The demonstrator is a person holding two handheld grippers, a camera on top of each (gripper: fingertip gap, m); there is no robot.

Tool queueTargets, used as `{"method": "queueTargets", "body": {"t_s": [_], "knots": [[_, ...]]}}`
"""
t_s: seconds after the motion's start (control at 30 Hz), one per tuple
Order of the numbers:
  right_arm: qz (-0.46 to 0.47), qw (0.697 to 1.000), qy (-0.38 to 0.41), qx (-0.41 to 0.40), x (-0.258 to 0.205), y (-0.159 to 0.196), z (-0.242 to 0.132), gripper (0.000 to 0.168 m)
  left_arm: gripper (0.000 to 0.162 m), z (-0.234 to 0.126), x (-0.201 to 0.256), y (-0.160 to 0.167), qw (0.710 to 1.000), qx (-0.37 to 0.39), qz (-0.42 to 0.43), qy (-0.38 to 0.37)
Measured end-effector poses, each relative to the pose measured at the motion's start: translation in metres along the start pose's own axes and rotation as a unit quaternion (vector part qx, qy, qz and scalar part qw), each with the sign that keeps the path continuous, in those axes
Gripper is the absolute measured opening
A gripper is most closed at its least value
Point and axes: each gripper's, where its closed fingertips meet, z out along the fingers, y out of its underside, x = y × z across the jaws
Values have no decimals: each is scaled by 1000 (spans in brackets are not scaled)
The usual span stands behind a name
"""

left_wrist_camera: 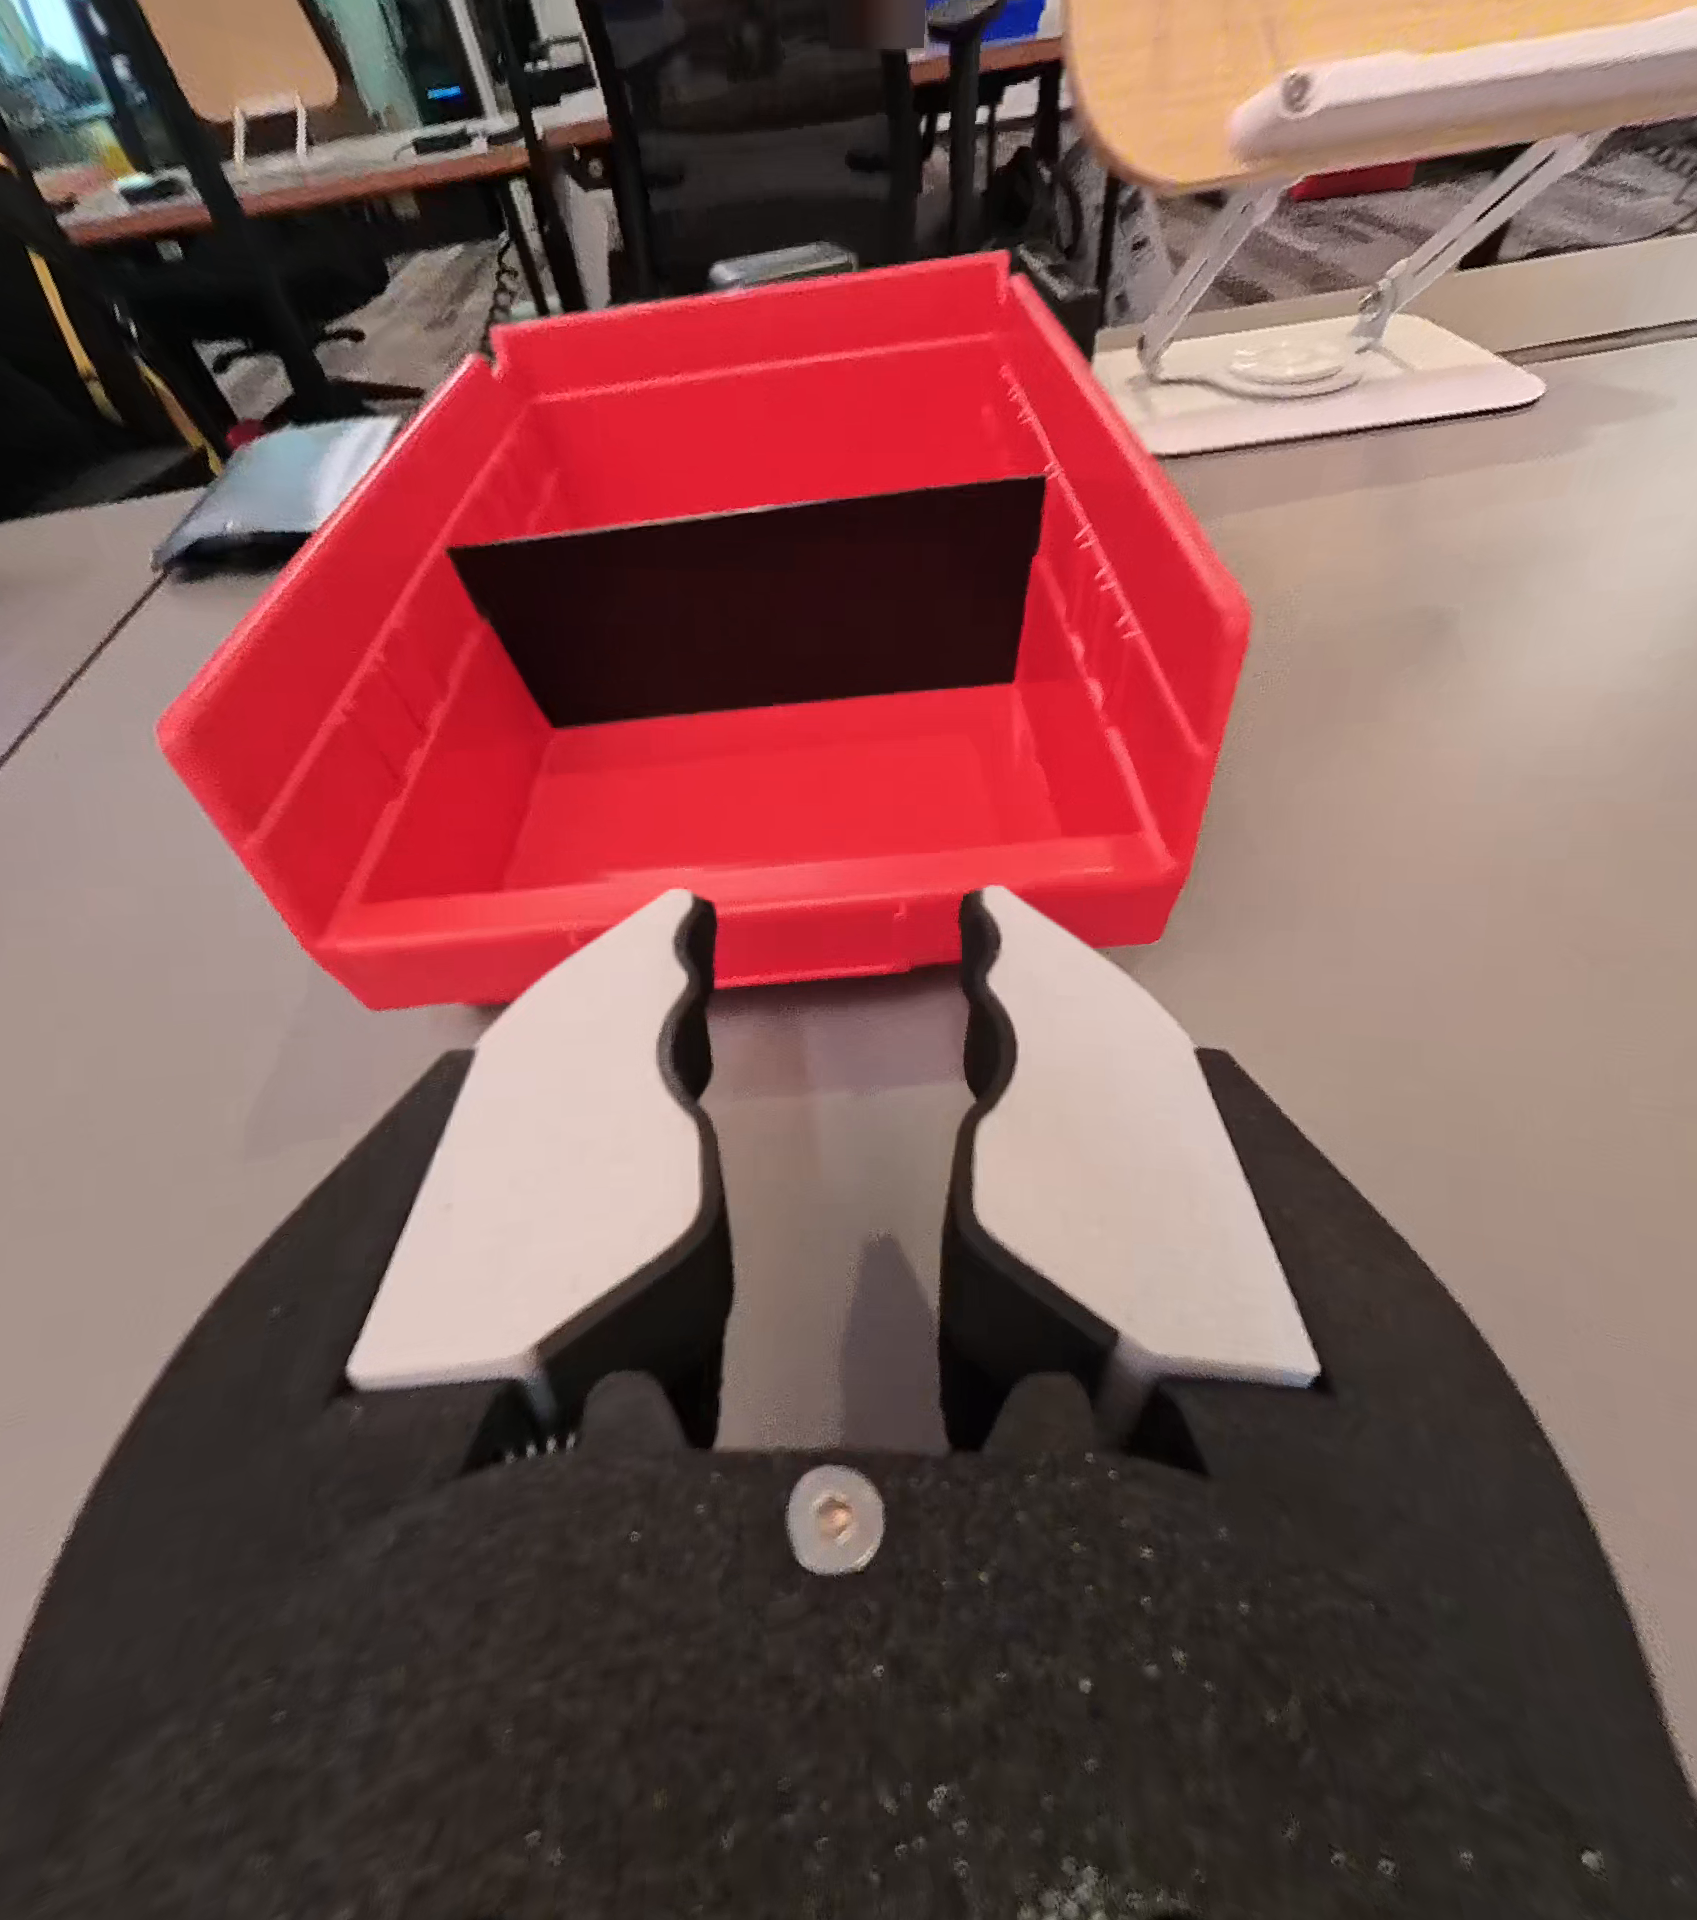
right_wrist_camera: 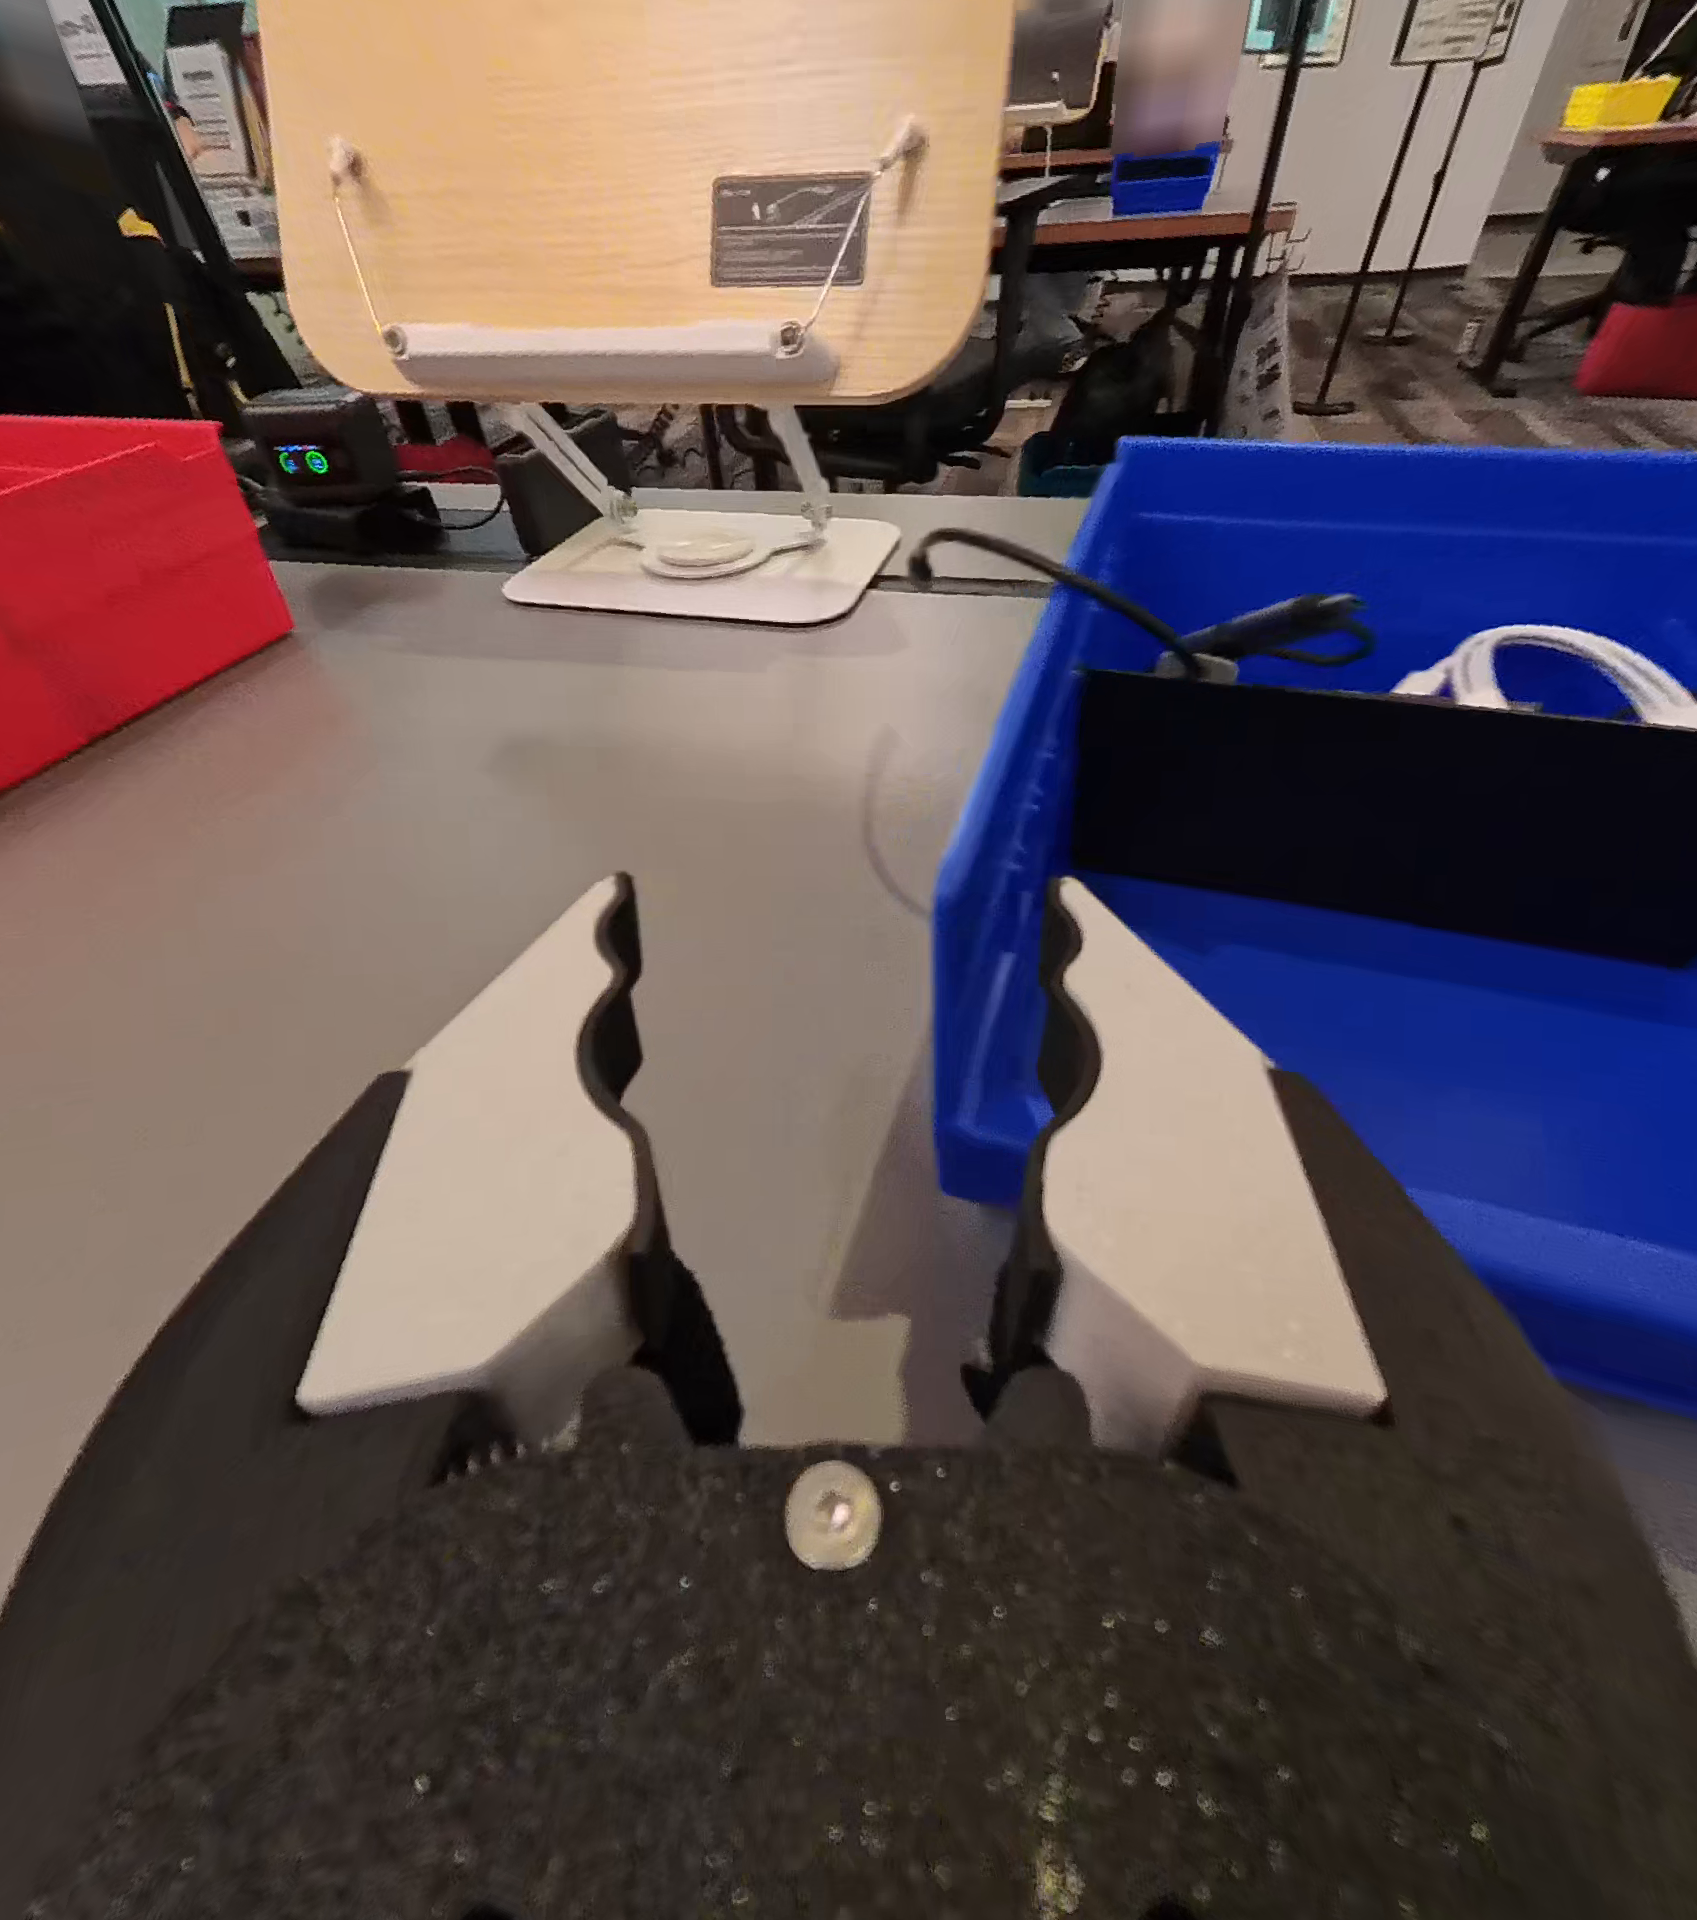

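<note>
A red bin [left_wrist_camera: 387, 727] with a black divider [left_wrist_camera: 761, 603] across its middle stands on the grey table; both its compartments look empty. My left gripper [left_wrist_camera: 836, 914] is open and empty, its tips just short of the bin's low front wall. The red bin also shows at the left of the right wrist view [right_wrist_camera: 65, 603]. A blue bin [right_wrist_camera: 1010, 914] with a black divider [right_wrist_camera: 1426, 821] stands at the right; behind the divider lie a black cable [right_wrist_camera: 1249, 634] and a white cable [right_wrist_camera: 1571, 665]. My right gripper [right_wrist_camera: 839, 894] is open and empty, beside the blue bin's left wall.
A wooden tilted stand [right_wrist_camera: 636, 197] on a white base [right_wrist_camera: 709, 571] stands at the table's far side, also in the left wrist view [left_wrist_camera: 1343, 374]. A dark pouch [left_wrist_camera: 283, 499] lies left of the red bin. A small black device with green lights [right_wrist_camera: 314, 462] sits behind the red bin. My hands' fingertips stand some 50 cm from each other.
</note>
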Motion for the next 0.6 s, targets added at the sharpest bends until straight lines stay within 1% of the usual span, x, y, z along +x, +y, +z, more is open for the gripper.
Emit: {"method": "queueTargets", "body": {"t_s": [0.07,0.17,0.2,0.23,0.27,0.33,0.4,0.43,0.47,0.5,0.53,0.6], "knots": [[5,1000,0,-1,-6,-2,10,81,45,0,10,-4,1000,3,5,12],[-5,1000,-5,-2,-11,0,11,82,46,-2,31,-4,999,-32,-7,43],[-8,1000,-12,-2,-13,1,9,84,45,-2,41,-6,998,-33,-8,59],[-1,1000,-28,-4,-18,1,7,85,40,-3,53,-10,997,-26,-8,77],[14,998,-58,-8,-28,1,3,86,36,-3,69,-15,995,-18,-11,99],[35,988,-147,-19,-59,2,-14,78,35,-5,113,-22,986,-8,-18,164],[31,973,-226,-22,-96,6,-36,70,37,-9,168,-25,971,-14,-11,238],[14,970,-242,-16,-110,5,-47,68,41,-12,196,-26,963,-19,-5,268],[-11,972,-236,-1,-117,1,-58,67,44,-17,224,-27,955,-21,5,295],[-29,979,-202,22,-113,-7,-69,65,46,-22,250,-28,948,-20,14,316],[-32,988,-145,50,-99,-18,-79,63,48,-26,274,-29,944,-14,22,329],[1,995,0,101,-49,-35,-104,61,52,-31,313,-37,939,8,40,343]]}}
